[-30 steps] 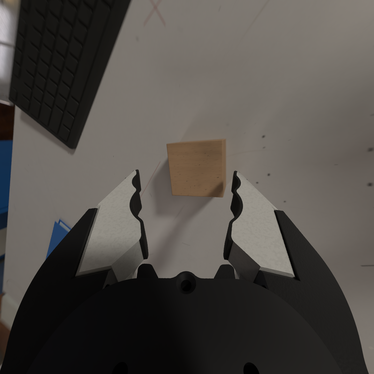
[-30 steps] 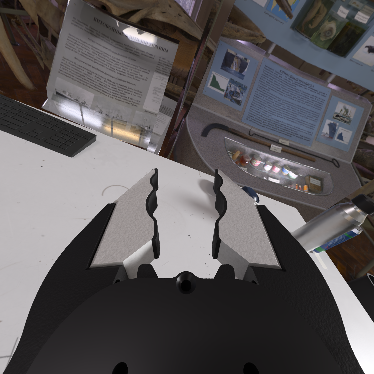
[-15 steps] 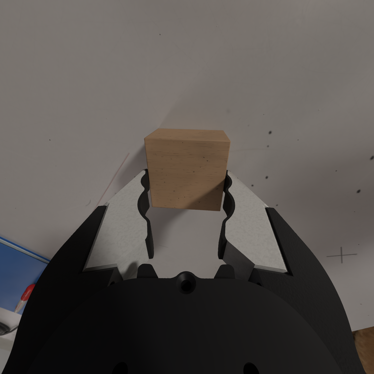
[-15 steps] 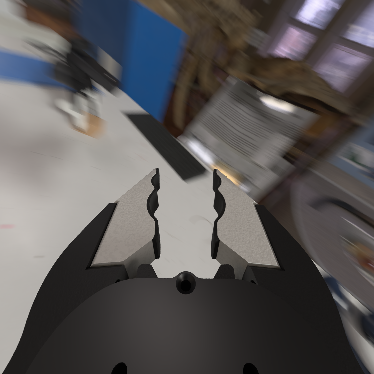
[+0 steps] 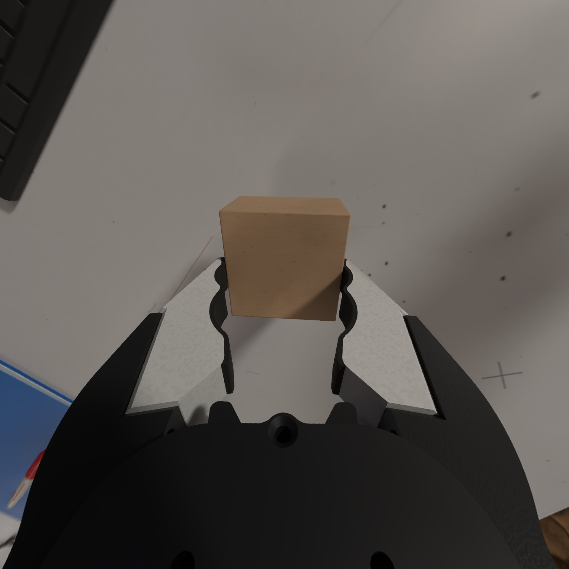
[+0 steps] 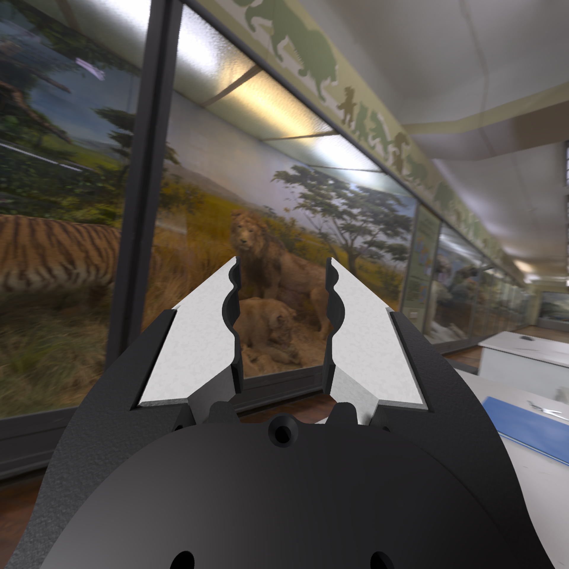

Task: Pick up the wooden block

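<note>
The wooden block (image 5: 283,261), a light brown cube, sits between the fingertips of my left gripper (image 5: 283,262). Both pads touch its sides, so the gripper is shut on it. The block appears held a little above the white table (image 5: 400,123); its shadow falls on the surface below it. My right gripper (image 6: 283,261) is open and empty. It points away from the table at a glass display wall, and the block does not show in the right wrist view.
A black keyboard (image 5: 24,92) lies at the upper left of the left wrist view. A blue folder (image 5: 27,415) with a red and white pen-like object (image 5: 26,480) is at the lower left. The table's edge (image 5: 554,517) is at the lower right. The blue folder (image 6: 529,431) also shows in the right wrist view.
My left gripper closed in on the block, shut on it and drew back with it, so the keyboard came back into view. My right gripper swung away from the table towards the display wall.
</note>
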